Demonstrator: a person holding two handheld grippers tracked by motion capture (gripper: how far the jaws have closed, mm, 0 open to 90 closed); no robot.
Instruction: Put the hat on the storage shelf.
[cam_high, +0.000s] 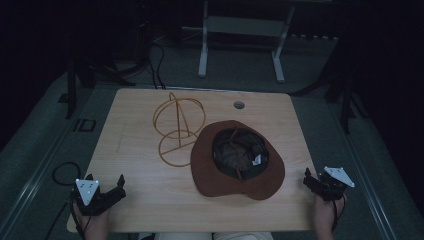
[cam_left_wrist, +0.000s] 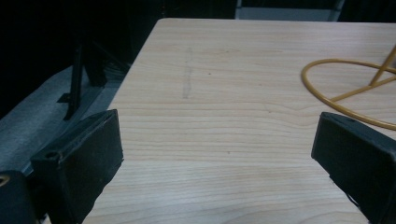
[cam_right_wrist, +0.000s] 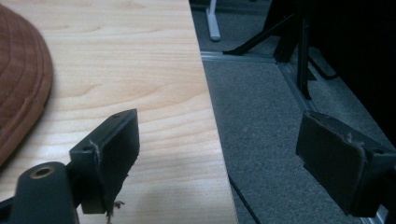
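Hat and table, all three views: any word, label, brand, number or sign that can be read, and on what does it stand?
None can be read.
White tag inside the brown hat: too small and blurred to read.
Wooden table, yellow wire stand: no print visible.

I've got the left gripper (cam_high: 107, 192) low at the near left, jaws spread wide with nothing between them, its grey plate facing up and the left hand (cam_high: 92, 222) wrapped around its back end. Over on the near right, the right gripper (cam_high: 312, 182) sits with its jaws parted too, empty, pointing forward and a touch inward. The right hand (cam_high: 325, 212) grips it from behind; in this dim light, I think the wrist is about level.
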